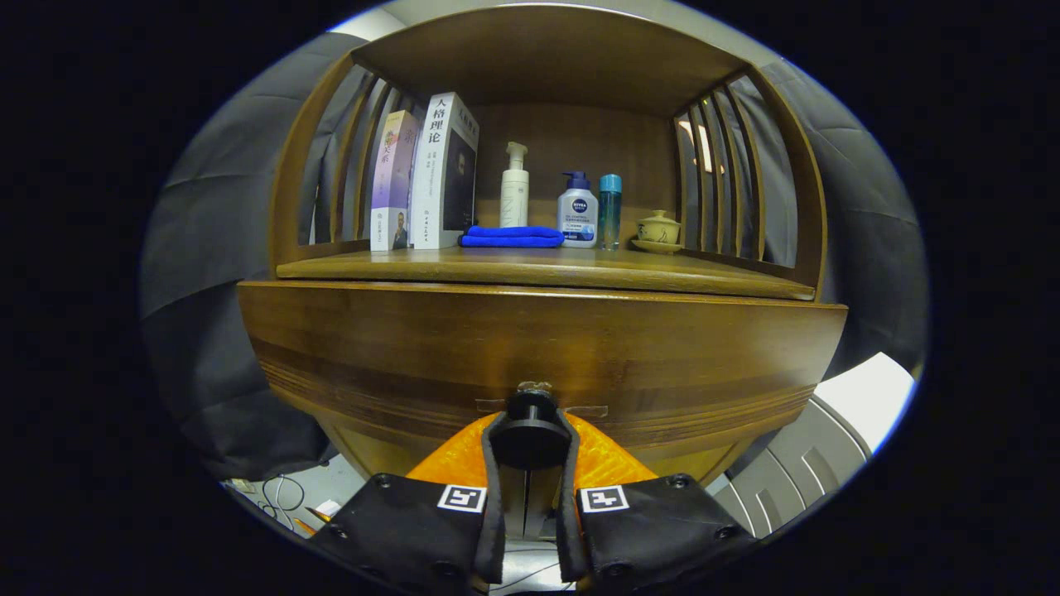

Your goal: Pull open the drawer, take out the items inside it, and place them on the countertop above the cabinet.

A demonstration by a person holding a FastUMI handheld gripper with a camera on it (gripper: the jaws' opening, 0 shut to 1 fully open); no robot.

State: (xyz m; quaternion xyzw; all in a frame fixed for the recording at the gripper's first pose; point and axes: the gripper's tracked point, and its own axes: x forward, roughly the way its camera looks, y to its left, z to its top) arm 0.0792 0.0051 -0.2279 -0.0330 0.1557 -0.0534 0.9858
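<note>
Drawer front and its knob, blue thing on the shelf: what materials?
Drawer front: looks like varnished wood, grain and sheen visible. Knob, clamped by the hand-held gripper: dark, matte; plastic or painted metal, can't tell. Blue cloth: soft folded fabric, likely microfibre.

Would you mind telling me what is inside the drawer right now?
Its contents are hidden: the drawer shows just its closed wooden front. The tool has both fingers closed around the drawer knob.

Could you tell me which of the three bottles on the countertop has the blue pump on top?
The middle bottle, short and squat, between the tall white pump bottle and the slim teal bottle. The tongs are shut on the drawer knob below.
</note>
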